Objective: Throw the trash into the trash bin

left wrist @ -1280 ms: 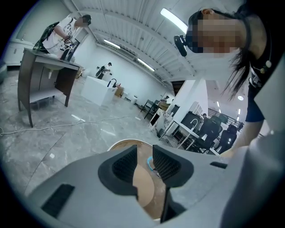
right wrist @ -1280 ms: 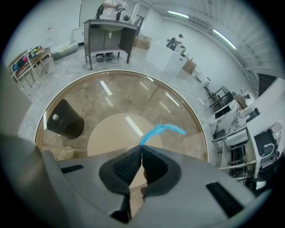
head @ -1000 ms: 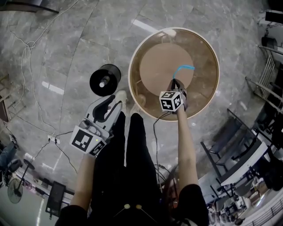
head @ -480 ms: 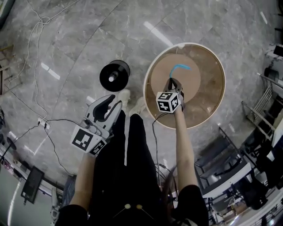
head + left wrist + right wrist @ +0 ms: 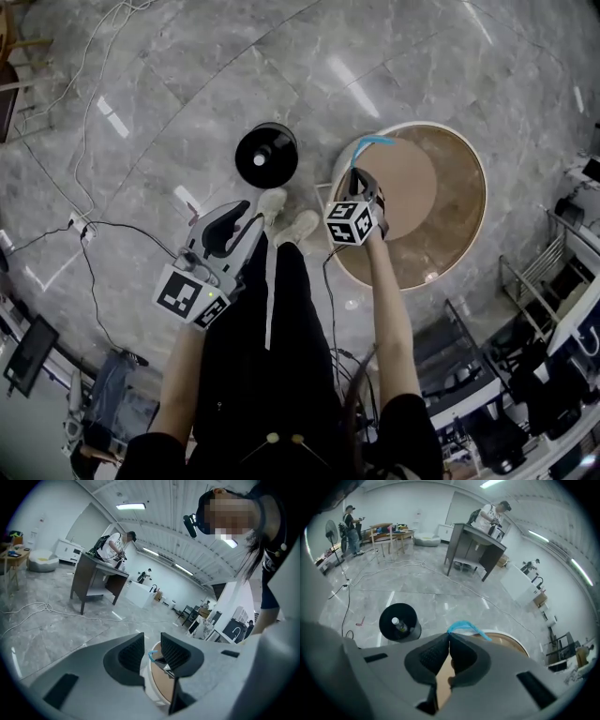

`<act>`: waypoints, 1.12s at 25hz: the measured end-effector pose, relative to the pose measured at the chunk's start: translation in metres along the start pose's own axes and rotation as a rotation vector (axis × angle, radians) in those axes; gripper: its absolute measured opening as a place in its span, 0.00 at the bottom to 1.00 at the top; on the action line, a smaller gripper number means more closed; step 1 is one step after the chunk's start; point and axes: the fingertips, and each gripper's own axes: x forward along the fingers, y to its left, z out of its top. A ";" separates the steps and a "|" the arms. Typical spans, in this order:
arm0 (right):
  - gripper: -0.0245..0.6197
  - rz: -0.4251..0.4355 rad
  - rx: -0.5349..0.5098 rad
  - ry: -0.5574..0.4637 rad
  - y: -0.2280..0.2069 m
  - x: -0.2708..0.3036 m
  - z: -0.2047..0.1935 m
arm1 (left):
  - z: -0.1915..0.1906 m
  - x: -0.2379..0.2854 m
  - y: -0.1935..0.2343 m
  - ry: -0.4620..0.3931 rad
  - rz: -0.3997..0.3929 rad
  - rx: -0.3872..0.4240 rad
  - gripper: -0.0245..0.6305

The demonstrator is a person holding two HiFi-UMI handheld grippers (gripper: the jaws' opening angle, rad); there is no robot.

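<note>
A thin blue strip of trash (image 5: 373, 142) (image 5: 465, 626) hangs from the tips of my right gripper (image 5: 354, 173) (image 5: 449, 634), which is shut on it above the left edge of the round wooden table (image 5: 441, 216). The black trash bin (image 5: 266, 156) (image 5: 399, 621) stands on the floor left of the table, with a bottle inside it. My left gripper (image 5: 242, 211) (image 5: 152, 654) is open and empty, held low over the floor in front of the person's legs. Between its fingers, in the left gripper view, the blue strip (image 5: 151, 655) and the table (image 5: 161, 686) show.
White shoes (image 5: 286, 217) stand on the grey marble floor between bin and table. Cables (image 5: 89, 234) run across the floor at left. Chairs and gear (image 5: 525, 375) crowd the lower right. A dark desk (image 5: 476, 545) with a person at it stands farther off.
Both grippers have swung left: the right one has carried the blue strip from the table's middle to its left edge, closer to the bin. The grip is unchanged.
</note>
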 end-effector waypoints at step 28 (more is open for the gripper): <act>0.05 0.284 -0.386 -0.040 0.174 0.063 0.093 | -0.031 -0.122 0.107 -0.174 0.372 -0.187 0.21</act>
